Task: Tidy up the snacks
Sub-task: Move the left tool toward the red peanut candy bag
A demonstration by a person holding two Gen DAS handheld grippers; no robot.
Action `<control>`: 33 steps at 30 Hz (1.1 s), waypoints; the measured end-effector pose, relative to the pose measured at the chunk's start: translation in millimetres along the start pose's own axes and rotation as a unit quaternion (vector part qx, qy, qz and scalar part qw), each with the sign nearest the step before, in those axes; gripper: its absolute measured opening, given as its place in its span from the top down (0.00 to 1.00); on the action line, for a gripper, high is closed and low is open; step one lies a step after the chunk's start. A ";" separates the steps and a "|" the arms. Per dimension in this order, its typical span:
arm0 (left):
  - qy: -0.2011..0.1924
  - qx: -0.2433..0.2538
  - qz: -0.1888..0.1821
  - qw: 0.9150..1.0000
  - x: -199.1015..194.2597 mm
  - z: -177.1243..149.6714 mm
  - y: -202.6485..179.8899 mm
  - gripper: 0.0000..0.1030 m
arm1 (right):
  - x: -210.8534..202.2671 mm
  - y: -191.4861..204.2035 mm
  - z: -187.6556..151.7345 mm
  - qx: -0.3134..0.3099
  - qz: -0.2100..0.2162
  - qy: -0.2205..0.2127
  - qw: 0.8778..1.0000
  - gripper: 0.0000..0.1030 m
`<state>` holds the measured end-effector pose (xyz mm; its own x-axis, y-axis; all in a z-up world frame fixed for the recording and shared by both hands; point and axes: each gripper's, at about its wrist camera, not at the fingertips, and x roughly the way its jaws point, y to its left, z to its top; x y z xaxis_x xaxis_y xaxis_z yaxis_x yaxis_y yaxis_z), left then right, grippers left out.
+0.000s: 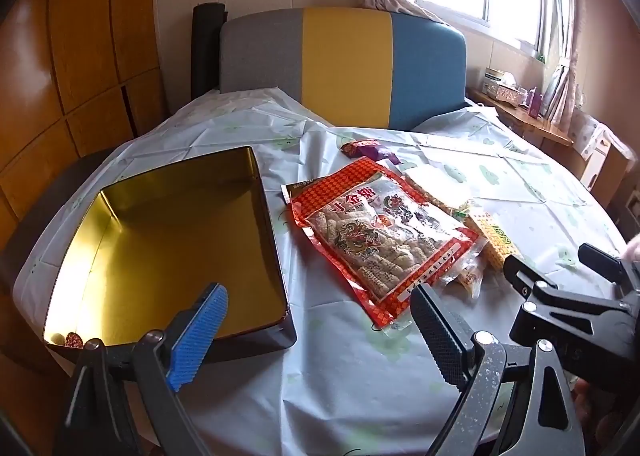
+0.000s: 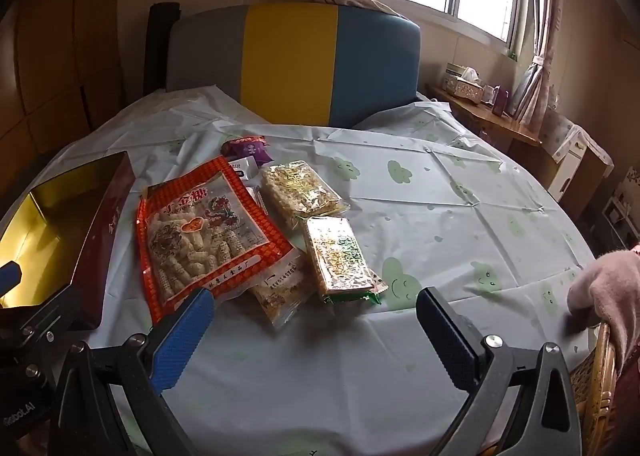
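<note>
A gold-lined tin box (image 1: 176, 240) (image 2: 44, 223) stands open on the left of the table, with one small red sweet (image 1: 74, 340) in its near corner. A red snack bag (image 1: 384, 232) (image 2: 204, 232) lies just to the right of the box. Beside the bag lie a rice-cake pack (image 2: 300, 187), a green-edged cracker pack (image 2: 340, 256) (image 1: 496, 240) and a clear pack (image 2: 280, 292), with a purple packet (image 2: 248, 147) (image 1: 368, 147) behind. My left gripper (image 1: 320, 340) hangs open over the box's near right corner. My right gripper (image 2: 316, 340) hangs open, empty, in front of the packs.
A pale cloth with green prints covers the round table (image 2: 460, 215). A grey, yellow and blue chair back (image 1: 344, 67) stands behind the table. Wooden cupboards (image 1: 80, 55) fill the left. A shelf with boxes (image 2: 480, 99) sits under the window. A pink sleeve (image 2: 612, 284) rests at the right edge.
</note>
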<state>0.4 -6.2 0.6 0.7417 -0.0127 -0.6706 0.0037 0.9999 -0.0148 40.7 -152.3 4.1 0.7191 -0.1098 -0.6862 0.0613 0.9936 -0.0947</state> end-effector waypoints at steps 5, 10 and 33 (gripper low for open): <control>0.003 0.001 -0.004 1.000 0.4 -0.5 -2.0 0.09 | 1.5 -3.5 1.0 -0.001 -0.002 0.001 1.000 0.00; 0.002 0.005 -0.008 1.000 0.3 -1.4 -5.3 0.09 | 2.8 -5.6 -0.2 -0.006 -0.003 0.002 1.000 0.00; 0.010 0.020 -0.030 0.999 4.2 4.1 -14.5 0.09 | 10.1 -23.8 37.3 -0.063 0.007 -0.001 0.998 0.00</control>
<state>6.3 -20.7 1.0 0.7257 -0.0725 -0.6842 0.0746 0.9969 -0.0266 72.3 -176.1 26.3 0.7212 -0.0960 -0.6860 -0.0364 0.9837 -0.1759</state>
